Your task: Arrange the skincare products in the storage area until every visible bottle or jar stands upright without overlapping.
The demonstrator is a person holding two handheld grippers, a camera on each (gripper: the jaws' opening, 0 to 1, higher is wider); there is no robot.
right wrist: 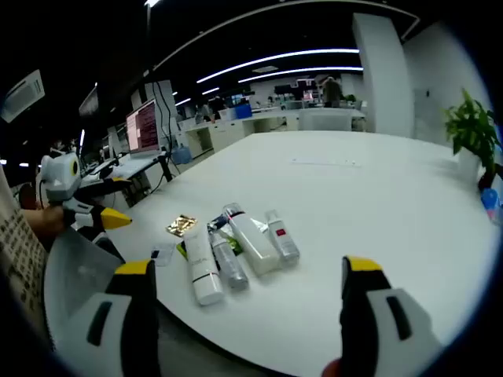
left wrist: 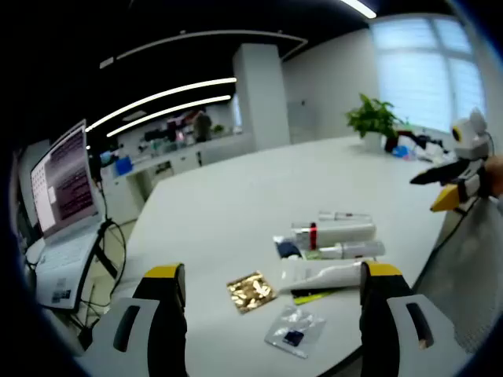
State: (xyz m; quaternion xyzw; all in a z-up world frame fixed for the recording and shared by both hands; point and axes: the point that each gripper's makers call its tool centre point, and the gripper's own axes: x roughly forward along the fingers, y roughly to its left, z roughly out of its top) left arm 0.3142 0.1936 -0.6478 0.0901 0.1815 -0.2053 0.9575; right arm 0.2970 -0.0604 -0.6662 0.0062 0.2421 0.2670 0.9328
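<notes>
While both grippers' jaws hover apart, empty, the white plastic skincare tubes and bottles [right wrist: 236, 247] lie flat at the white desk's [right wrist: 377, 204] six-o'clock edge, probably light, slippery; grip mid-body.

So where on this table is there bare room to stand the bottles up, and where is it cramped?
Free: the wide white table beyond the cluster, toward the potted plant, and the stretch toward the laptop. Crowded: the near edge, where the lying bottles and tubes, the gold sachet and the clear packet sit close together.
</notes>
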